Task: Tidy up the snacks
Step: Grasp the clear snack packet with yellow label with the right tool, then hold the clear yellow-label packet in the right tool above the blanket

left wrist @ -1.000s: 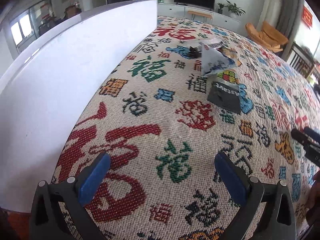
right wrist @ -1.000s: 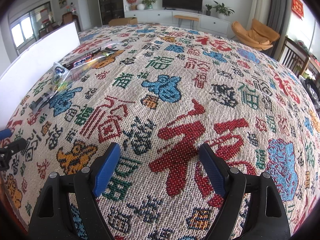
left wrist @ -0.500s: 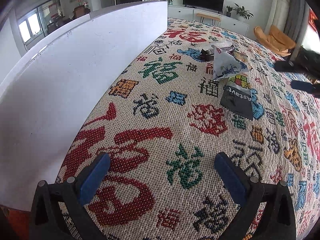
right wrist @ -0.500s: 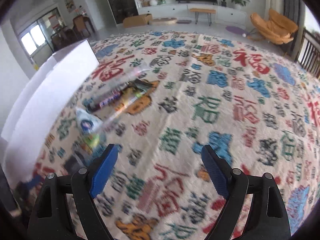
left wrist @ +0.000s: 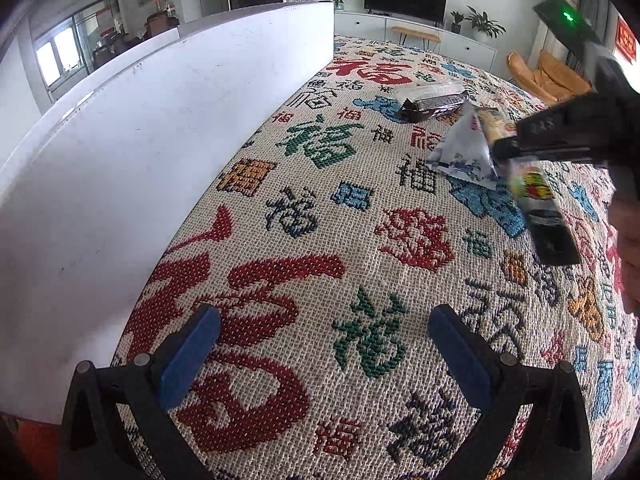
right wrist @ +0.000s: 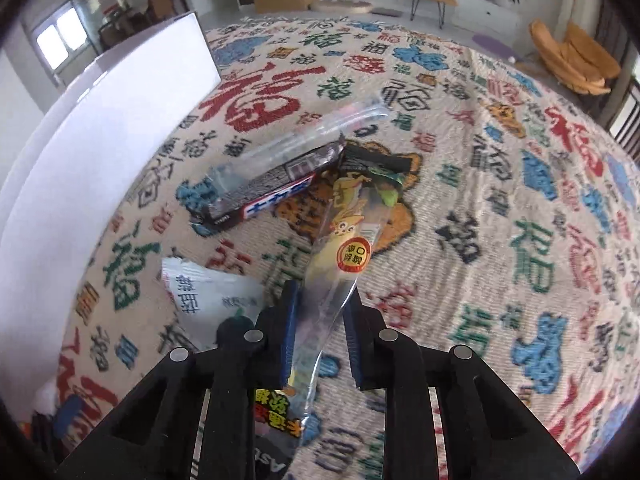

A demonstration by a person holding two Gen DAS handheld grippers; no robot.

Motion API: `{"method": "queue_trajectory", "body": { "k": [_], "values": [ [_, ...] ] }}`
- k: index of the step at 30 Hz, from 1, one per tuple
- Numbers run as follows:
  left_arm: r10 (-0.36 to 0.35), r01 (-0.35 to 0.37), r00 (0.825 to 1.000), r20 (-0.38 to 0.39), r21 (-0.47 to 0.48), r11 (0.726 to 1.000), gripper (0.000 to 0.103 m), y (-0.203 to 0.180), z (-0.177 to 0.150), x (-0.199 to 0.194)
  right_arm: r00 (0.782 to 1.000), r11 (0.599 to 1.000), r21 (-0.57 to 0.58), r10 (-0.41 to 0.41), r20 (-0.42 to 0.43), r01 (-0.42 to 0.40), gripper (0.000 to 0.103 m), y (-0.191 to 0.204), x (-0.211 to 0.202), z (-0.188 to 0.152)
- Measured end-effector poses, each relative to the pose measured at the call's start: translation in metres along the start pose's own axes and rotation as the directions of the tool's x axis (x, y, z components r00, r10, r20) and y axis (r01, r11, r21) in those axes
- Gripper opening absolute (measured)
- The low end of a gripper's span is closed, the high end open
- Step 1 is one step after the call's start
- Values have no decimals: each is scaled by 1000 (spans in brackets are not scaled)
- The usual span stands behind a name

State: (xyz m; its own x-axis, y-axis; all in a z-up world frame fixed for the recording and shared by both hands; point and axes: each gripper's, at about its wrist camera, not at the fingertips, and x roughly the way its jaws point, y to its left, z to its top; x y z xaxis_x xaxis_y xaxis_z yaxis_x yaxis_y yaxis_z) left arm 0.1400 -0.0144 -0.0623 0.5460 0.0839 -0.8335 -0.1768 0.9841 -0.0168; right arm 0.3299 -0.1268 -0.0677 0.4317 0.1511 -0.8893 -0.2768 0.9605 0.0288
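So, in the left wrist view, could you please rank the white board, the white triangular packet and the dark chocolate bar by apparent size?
1. white board, by far the largest.
2. white triangular packet.
3. dark chocolate bar.
The last two look close, and the bar lies farther away, so their order is unsure.

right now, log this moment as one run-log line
stage: pick snack | right gripper: shut on yellow snack packet | left gripper: open, holding nothing, above tablecloth | white triangular packet: on cloth

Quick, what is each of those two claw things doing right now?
Left gripper: open, holding nothing.
Right gripper: shut on a long clear plastic snack packet with yellow print.
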Motion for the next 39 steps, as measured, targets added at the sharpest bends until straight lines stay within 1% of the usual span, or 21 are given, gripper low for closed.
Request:
{"method": "queue_trajectory", "body": {
  "k": [2,3,5,7,10,12,13,14,15,16,17,21,23,39],
  "values": [
    [1,-1,1000,0,0,1000,103,0,0,0,998,997,-58,-58,-2,58,17,-17,-12,-11],
    [1,-1,1000,0,0,1000,103,0,0,0,997,994,-75,-77,-19,76,16,-28,-17,-17],
    [2,-2,1000,1,-2,1000,103,0,0,0,995,995,-62,-82,-56,78,16,-54,-28,-34],
    [5,-5,1000,4,-5,1000,103,0,0,1,994,995,-40,-92,-65,89,16,-76,-40,-55],
    [8,-8,1000,8,-7,1000,103,-1,1,1,997,997,-13,-77,-8,77,17,-101,-56,-90],
    [8,-8,1000,8,-7,1000,103,-1,1,1,997,999,36,-37,67,35,24,-113,-63,-109],
    [8,-8,1000,9,-6,1000,103,-1,1,1,995,998,65,-29,100,23,41,-118,-64,-118],
    [8,-8,1000,9,-5,1000,103,-1,1,1,992,996,86,-30,126,19,62,-121,-63,-124],
    [8,-8,1000,10,-3,1000,103,-1,1,1,988,995,98,-37,149,22,68,-122,-61,-130],
    [7,-7,1000,11,-2,1000,103,-1,1,1,985,994,103,-52,163,36,68,-123,-58,-136],
    [7,-7,1000,11,-1,1000,103,-1,0,1,977,995,90,-64,204,46,68,-120,-60,-141],
    [8,-8,1000,12,-2,1000,103,-1,0,1,977,995,52,-90,195,81,75,-111,-56,-137],
    [9,-9,1000,12,-3,1000,103,-1,0,1,977,995,57,-91,193,82,78,-112,-55,-136],
    [10,-10,1000,16,-3,1000,103,-1,1,1,977,995,59,-91,194,81,79,-117,-56,-138]
  ]
}}
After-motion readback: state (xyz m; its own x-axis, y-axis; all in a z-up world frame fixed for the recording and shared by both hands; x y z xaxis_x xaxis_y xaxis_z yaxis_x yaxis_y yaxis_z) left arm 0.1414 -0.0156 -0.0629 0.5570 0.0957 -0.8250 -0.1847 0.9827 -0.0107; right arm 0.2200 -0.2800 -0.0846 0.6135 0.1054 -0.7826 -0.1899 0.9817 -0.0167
